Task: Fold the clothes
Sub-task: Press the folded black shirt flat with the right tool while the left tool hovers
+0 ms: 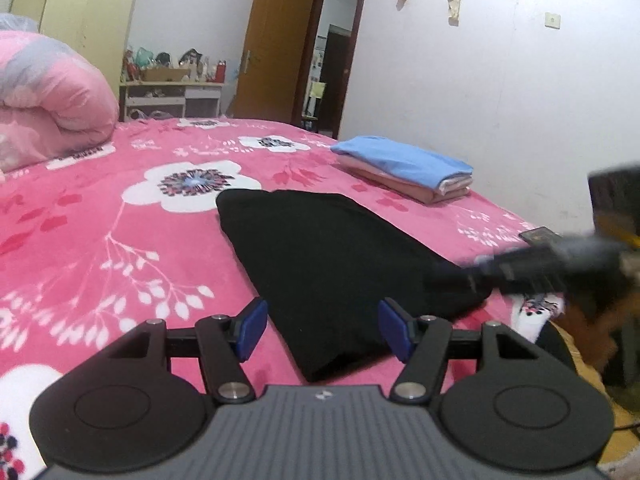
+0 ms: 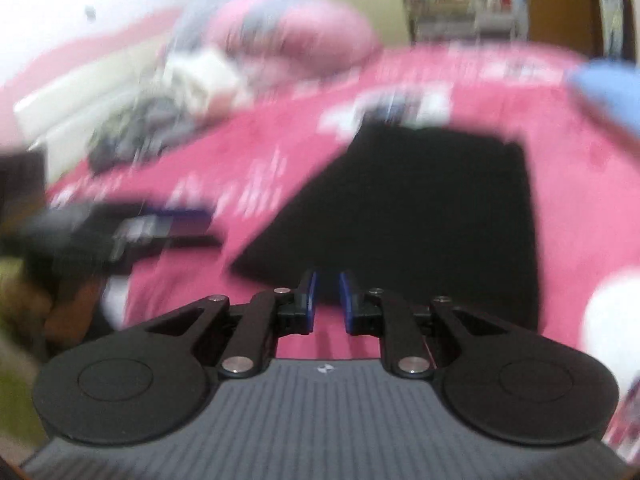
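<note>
A folded black garment (image 1: 328, 256) lies flat on the pink flowered bedsheet (image 1: 120, 240). My left gripper (image 1: 322, 312) hovers over the garment's near end, open, with only the cloth below showing between its blue pads. My right gripper (image 1: 452, 278) reaches in, blurred, from the right, its tip at the garment's right edge. In the right wrist view, which is motion-blurred, the right gripper (image 2: 328, 280) sits at the near edge of the black garment (image 2: 420, 208). Its pads stand a narrow gap apart, and I see nothing pinched between them.
A folded stack (image 1: 404, 160) with a blue piece on top rests near the bed's right edge. A rolled pink quilt (image 1: 48, 96) fills the far left. A small dark flat object (image 1: 538, 235) lies by the right edge. A shelf and an open door stand behind.
</note>
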Tool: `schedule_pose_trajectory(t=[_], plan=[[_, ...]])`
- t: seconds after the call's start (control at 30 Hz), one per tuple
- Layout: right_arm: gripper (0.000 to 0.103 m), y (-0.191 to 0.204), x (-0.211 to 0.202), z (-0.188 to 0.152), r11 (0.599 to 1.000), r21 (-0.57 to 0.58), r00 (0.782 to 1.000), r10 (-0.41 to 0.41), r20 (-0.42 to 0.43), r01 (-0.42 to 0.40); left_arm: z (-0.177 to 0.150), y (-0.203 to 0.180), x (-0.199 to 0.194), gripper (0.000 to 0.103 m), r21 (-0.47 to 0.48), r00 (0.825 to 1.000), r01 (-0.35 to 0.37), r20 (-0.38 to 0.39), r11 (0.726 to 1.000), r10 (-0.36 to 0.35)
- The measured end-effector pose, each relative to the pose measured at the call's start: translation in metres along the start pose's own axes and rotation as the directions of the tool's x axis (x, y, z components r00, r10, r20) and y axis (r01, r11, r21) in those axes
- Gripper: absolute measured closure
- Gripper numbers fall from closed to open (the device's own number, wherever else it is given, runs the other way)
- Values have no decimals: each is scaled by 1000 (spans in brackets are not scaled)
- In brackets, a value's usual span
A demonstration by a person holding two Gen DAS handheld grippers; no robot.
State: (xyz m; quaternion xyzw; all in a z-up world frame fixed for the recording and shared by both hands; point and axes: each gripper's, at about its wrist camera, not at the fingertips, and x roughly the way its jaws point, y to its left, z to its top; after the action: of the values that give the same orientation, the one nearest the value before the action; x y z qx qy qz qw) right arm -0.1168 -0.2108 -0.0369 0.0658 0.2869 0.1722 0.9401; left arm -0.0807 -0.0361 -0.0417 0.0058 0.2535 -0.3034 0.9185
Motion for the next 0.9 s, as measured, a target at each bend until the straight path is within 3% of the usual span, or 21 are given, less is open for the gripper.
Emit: schedule_pose_trajectory(t=[0.03, 0.2, 0.23, 0.37, 0.5, 0.6, 0.73, 0.8, 0.9], plan=[[90, -6, 2, 7, 1000, -5, 999, -31, 41, 31, 0, -1, 1, 40, 2, 1000, -7, -2, 1000, 7], [90, -53, 10, -21, 978, 25, 978, -208, -33, 209, -6, -3, 11, 40, 0, 999, -18, -42, 1000, 18], [90, -58, -4, -32, 980, 50, 981, -192, -9, 192, -6, -2, 12, 40, -3, 999, -19, -49, 1000, 19], [89, -63, -50, -53, 967, 140, 977, -206, -54, 211, 0, 5, 14, 40, -2, 999, -11, -38, 1000, 11], [89, -70, -59, -22, 964, 164, 975, -219, 34, 210, 17, 0, 35, 39, 63, 999, 8, -41, 998, -6], [89, -86, -19, 25, 976, 172, 985, -150, 89, 134, 23, -13, 61, 39, 124, 998, 13, -61, 992, -5], [89, -109, 60, 81, 984, 176, 997, -13, 76, -1, 15, -18, 83, 40, 97, 994, 56, -101, 994, -46], [89, -122, 97, 96, 988, 157, 1000, 4, 30, -8, 8, -16, 84, 40, 77, 993, 68, -102, 995, -60], [90, -154, 130, 104, 985, 142, 994, -95, -58, 102, 0, -12, 79, 39, 73, 993, 89, -85, 993, -83]])
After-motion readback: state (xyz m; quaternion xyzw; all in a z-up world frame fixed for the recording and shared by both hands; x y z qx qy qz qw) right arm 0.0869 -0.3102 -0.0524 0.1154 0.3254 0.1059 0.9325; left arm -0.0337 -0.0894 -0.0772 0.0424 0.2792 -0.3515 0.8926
